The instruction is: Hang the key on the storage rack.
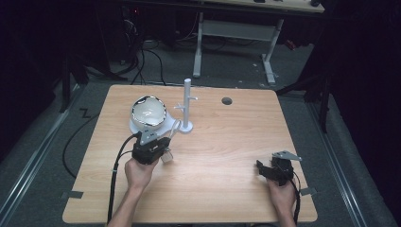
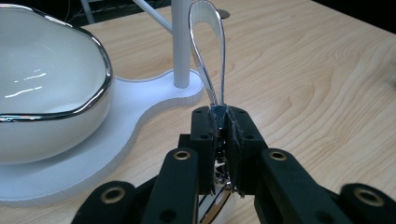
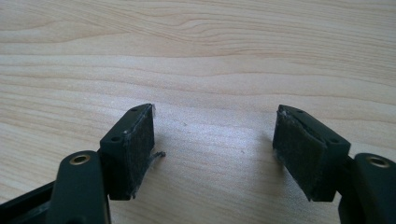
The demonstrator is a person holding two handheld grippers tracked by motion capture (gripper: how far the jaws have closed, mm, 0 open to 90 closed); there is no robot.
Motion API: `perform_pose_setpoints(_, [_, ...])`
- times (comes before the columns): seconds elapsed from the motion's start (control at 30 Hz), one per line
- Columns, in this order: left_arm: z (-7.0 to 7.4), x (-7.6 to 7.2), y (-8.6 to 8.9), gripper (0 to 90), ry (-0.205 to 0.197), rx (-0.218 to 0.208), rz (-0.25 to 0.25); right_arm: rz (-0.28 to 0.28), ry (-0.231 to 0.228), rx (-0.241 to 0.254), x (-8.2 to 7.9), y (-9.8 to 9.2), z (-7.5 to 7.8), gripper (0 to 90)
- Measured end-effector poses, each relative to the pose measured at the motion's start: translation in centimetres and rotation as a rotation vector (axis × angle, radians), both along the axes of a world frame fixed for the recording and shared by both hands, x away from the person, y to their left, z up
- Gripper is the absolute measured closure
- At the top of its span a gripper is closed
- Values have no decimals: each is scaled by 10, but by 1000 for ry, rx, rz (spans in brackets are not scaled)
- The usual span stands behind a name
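Two jaws clamping cup handle

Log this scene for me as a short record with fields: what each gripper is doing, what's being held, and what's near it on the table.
left gripper: shut on the cup handle
held thing: a white cup with a silver rim, gripped by its looped handle
right gripper: open, nothing between its jaws, over bare table
bowl: white, silver rim, on the white stand base
stand post: upright, just beyond the cup handle
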State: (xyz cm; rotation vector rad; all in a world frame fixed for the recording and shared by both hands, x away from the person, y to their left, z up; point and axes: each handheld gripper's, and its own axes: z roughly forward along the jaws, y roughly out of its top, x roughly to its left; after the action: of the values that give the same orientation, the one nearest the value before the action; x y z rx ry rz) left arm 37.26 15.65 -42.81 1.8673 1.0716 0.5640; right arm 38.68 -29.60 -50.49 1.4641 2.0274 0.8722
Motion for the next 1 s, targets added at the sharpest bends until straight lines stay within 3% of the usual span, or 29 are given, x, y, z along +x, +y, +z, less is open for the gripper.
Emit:
perform_pose_setpoints(0.33, [14,-1,-1,820,-32,-31,-14,0,0,0,0,0,0,296])
perform_pose_setpoints(1.0, [50,3,-13,820,-94,-20,-42,6,1,2,0,0,0,294])
